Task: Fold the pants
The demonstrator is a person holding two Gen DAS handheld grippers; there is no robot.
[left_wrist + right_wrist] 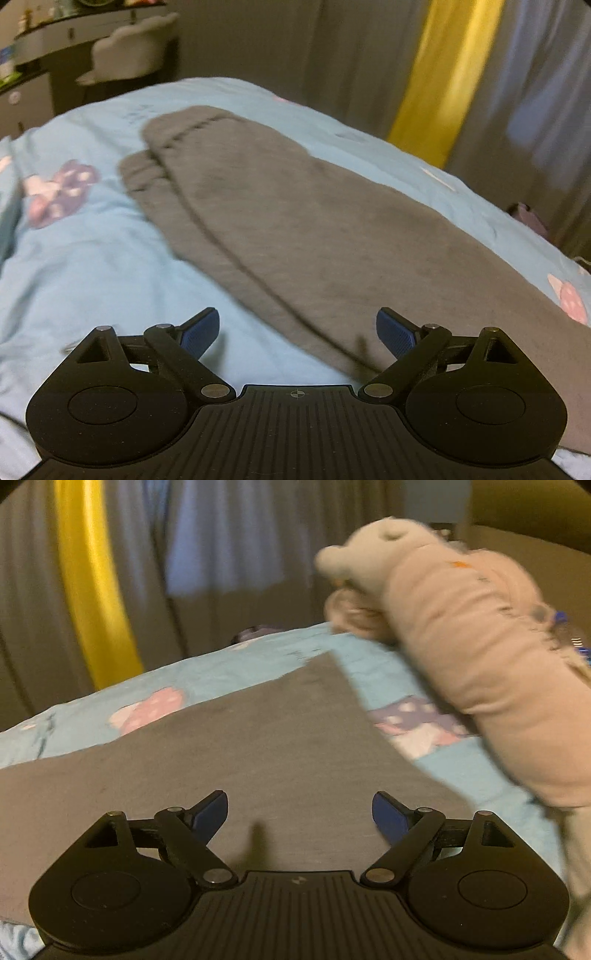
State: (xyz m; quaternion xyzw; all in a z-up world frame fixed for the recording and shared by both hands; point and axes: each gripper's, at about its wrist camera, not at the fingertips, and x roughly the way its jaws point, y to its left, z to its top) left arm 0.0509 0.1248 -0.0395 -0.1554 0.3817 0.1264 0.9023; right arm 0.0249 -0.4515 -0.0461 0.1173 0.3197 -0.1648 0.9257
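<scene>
No legible txt, labels, brands or nos. anywhere; faint marks on the bedsheet (140,114) were too blurred to read.

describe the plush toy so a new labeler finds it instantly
Start at the light-blue bedspread in the right wrist view. Along its right side, beside the grey pants, lies the plush toy. It is the only pale pink, long, stuffed shape with small rounded ears.

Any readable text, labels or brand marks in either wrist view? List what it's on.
None readable.
Bedsheet: faint dark marks near the far edge by the pants, too blurred to read.
Plush toy: small orange mark on its clothing, too blurred to tell if it is text.
Left tongs: only a crosshair symbol on the base, no letters.
</scene>
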